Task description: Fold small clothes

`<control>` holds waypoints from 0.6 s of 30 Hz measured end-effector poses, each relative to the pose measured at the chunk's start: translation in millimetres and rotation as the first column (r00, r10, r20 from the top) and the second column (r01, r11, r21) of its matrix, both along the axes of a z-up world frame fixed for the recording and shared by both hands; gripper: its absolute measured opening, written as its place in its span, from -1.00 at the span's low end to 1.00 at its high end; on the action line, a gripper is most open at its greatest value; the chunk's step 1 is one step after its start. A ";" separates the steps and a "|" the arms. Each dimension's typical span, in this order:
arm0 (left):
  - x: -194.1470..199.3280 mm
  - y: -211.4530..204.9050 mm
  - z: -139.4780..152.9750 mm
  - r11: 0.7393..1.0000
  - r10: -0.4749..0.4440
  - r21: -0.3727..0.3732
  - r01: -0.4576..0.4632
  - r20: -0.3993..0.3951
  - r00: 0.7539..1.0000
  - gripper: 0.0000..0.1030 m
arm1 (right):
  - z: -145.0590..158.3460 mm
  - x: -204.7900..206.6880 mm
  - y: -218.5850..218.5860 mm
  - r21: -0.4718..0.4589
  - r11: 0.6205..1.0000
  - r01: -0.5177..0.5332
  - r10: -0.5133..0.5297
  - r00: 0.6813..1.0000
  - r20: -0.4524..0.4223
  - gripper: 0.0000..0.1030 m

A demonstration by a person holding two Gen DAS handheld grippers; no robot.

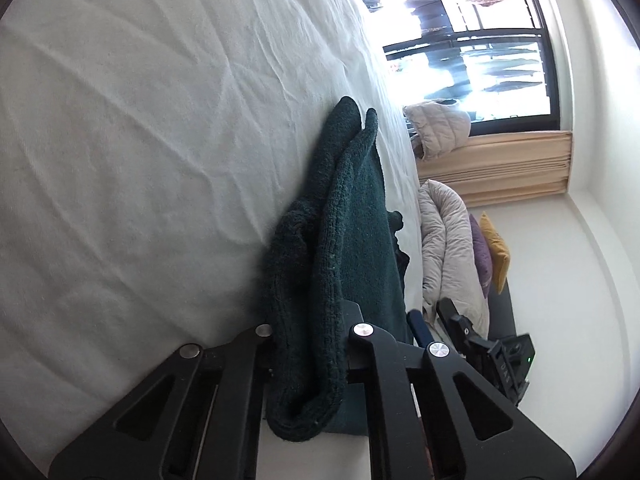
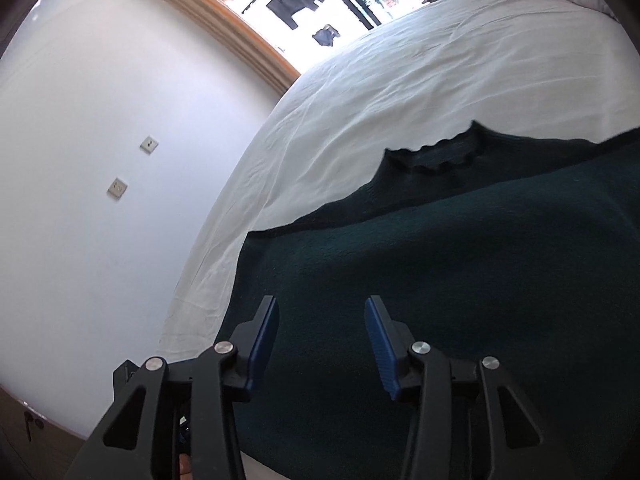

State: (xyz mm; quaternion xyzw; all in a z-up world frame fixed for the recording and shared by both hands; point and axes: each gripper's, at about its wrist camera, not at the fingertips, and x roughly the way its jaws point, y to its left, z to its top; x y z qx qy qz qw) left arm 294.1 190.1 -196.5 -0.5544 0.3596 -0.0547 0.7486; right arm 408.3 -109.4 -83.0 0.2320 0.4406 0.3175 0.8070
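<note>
A dark green knitted sweater (image 2: 460,280) lies spread on the white bed sheet (image 2: 400,92), its scalloped neck edge at the far side. My right gripper (image 2: 322,320) is open and empty, its blue pads just above the sweater's near part. In the left wrist view my left gripper (image 1: 316,332) is shut on a bunched part of the same sweater (image 1: 344,208), which rises between the jaws and hides the fingertips. The other gripper (image 1: 472,332) shows at the right in that view.
The white bed sheet (image 1: 140,140) fills the left wrist view. A grey quilt (image 1: 444,248) and purple and yellow cushions (image 1: 490,252) lie at the bed's end. A window with beige curtain (image 1: 512,160) is beyond. A white wall with sockets (image 2: 116,188) stands left of the bed.
</note>
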 end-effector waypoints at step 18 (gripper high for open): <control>-2.1 -21.0 40.0 0.971 -0.057 0.235 0.037 0.080 0.995 -0.87 | -63.4 15.6 -25.4 -0.015 0.996 0.091 -0.092 0.989 -0.115 -1.00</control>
